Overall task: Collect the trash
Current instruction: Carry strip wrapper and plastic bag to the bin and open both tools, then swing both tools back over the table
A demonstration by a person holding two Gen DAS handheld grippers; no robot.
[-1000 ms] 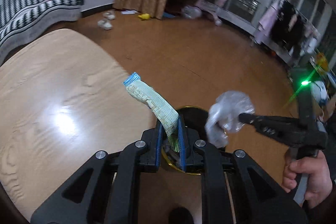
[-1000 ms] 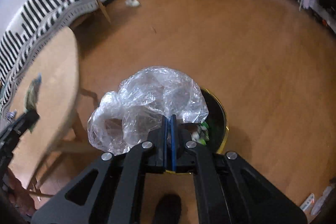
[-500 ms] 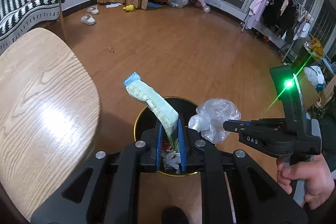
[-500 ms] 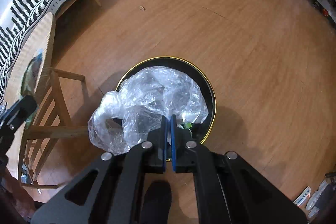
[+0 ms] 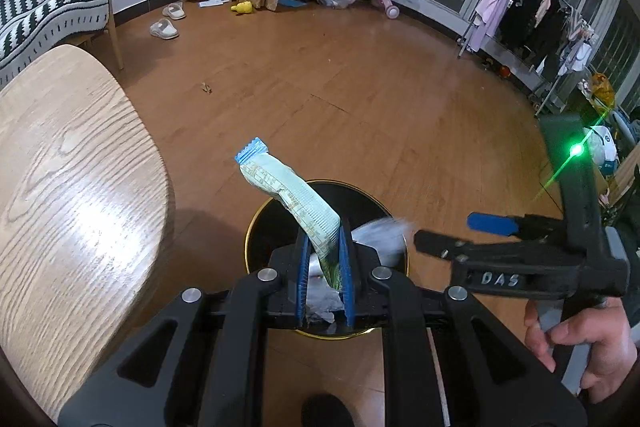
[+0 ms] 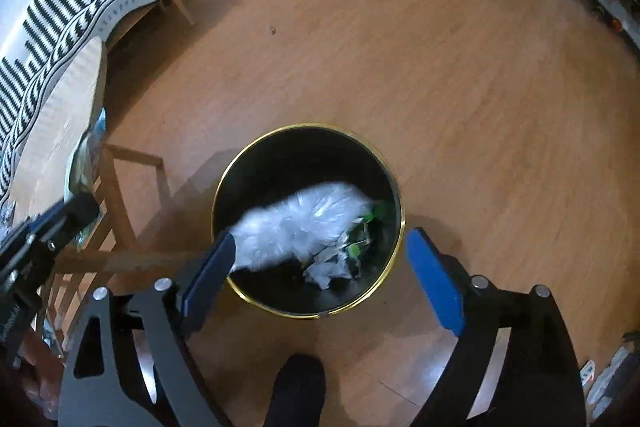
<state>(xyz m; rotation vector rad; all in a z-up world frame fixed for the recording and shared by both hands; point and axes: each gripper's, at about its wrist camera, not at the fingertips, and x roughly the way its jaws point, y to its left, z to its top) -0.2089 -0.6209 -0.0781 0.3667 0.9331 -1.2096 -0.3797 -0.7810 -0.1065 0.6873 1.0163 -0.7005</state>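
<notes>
Left hand-held gripper point(image 5: 324, 275) clamping green snack wrapper point(image 5: 294, 201) by lower end, hovering over black gold-rimmed bin point(image 6: 306, 223) on floor. Right hand-held gripper point(image 6: 320, 267) gaping wide, gripping nothing. Clear plastic bag point(image 6: 304, 223) (motion-blurred) sitting inside bin mouth, above crumpled trash. Wooden counter point(image 5: 68, 187) lying left of bin.

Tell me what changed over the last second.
The right tool opened and let go of the clear plastic bag, which is dropping into the black bin. Both tools moved over the bin. The left tool still grips the green wrapper.
</notes>
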